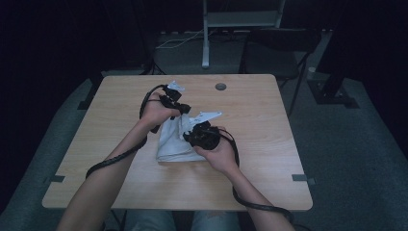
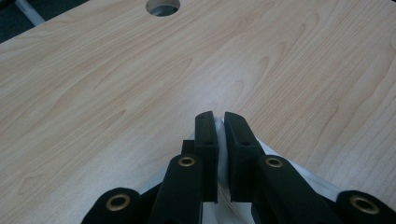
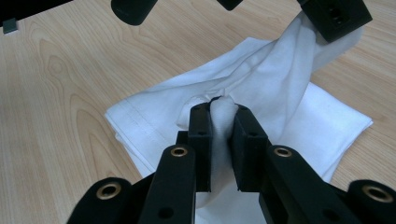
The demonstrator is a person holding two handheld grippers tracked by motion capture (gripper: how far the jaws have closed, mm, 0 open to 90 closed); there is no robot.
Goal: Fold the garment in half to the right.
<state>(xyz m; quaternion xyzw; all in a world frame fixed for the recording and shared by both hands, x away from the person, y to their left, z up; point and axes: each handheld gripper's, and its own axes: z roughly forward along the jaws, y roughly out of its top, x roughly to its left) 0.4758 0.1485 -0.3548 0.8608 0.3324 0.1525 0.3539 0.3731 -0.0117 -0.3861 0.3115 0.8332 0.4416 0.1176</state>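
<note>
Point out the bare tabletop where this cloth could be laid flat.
Bare wood runs right of the white cloth to the table edge, and left of it. The near strip is crossed by forearms. The far middle holds a round cable hole.

White cloth (image 1: 174,144), soft knit, hemmed edge visible. Partly folded, lying flat near the middle of the counter (image 1: 250,125), on the near side of the counter's round hole (image 1: 221,86). Far portion lifted off the counter and bunched into a twisted ridge. One pinch of fabric raised at the cloth's far corner, a second pinch gathered up from its middle; lower layers rest flat, creased.
</note>
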